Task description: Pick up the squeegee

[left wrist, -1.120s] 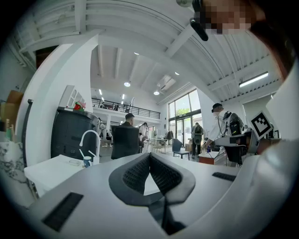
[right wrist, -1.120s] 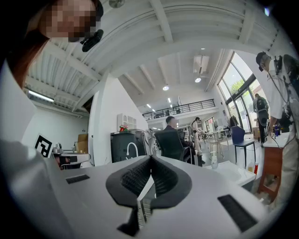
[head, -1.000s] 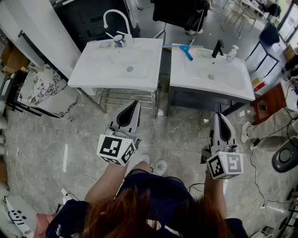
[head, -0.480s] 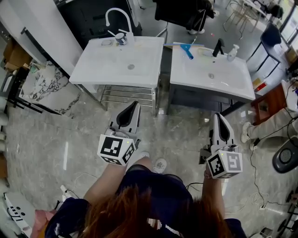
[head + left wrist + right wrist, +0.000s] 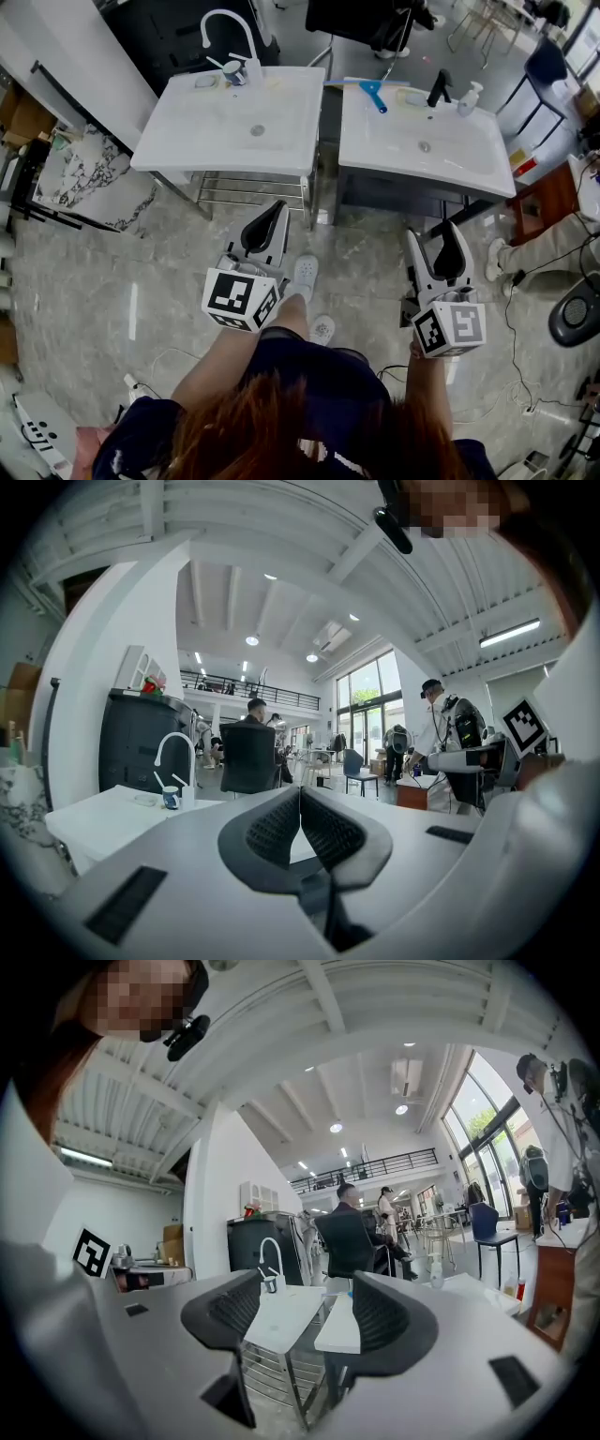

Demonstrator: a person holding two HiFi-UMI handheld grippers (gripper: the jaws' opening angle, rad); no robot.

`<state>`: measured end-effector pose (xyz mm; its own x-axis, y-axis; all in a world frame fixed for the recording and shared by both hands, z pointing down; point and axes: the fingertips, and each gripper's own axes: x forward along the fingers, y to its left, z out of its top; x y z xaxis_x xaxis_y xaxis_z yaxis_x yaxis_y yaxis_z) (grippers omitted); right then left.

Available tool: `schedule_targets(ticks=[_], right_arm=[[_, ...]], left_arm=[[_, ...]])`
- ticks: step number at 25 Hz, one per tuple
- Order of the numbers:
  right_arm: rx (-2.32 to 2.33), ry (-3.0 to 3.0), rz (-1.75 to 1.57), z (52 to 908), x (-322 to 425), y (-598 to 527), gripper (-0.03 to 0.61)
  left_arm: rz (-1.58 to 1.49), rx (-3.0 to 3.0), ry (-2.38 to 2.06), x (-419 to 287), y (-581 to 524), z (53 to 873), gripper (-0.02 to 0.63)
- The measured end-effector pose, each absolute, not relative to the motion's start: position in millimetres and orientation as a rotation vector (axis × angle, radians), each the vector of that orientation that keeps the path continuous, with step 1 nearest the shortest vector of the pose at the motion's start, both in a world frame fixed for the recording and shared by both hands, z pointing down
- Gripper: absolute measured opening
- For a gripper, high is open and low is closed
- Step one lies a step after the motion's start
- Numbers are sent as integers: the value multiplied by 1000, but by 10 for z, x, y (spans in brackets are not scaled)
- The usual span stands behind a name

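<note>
The blue squeegee [image 5: 373, 94] lies on the back rim of the right white sink [image 5: 469, 169], far ahead of both grippers. In the head view my left gripper [image 5: 273, 210] is held over the floor in front of the left sink [image 5: 187, 141], its jaws shut with nothing between them [image 5: 300, 794]. My right gripper [image 5: 436, 234] hovers before the right sink, well short of it. Its jaws are opening and stand wide apart, with nothing between them [image 5: 307, 1283].
A white tap [image 5: 225, 28] and a cup stand on the left sink; a black tap [image 5: 438, 94] and a soap bottle [image 5: 468, 101] stand on the right one. A metal rack [image 5: 253, 195] sits under the left sink. Cables and another person's leg [image 5: 534, 251] are at the right.
The right gripper's jaws have gone from shut to wide open. The left gripper has edged forward towards the sinks, and my foot has stepped forward.
</note>
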<state>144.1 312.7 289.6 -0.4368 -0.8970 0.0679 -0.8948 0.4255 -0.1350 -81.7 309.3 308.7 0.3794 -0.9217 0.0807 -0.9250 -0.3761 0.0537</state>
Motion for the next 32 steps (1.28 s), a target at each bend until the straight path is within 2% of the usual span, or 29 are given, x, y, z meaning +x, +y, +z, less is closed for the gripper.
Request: schedule_targets(ticks=[21,32], right_arm=[[-1729,2580,-237,2898,974,399,313],[-1833,2551,-301,3068,1166,-507,310]], left_arm=[[34,2632,-1559,-1209,198,3088,20],[55,2603,-1534,-1290,-793,3259,20]])
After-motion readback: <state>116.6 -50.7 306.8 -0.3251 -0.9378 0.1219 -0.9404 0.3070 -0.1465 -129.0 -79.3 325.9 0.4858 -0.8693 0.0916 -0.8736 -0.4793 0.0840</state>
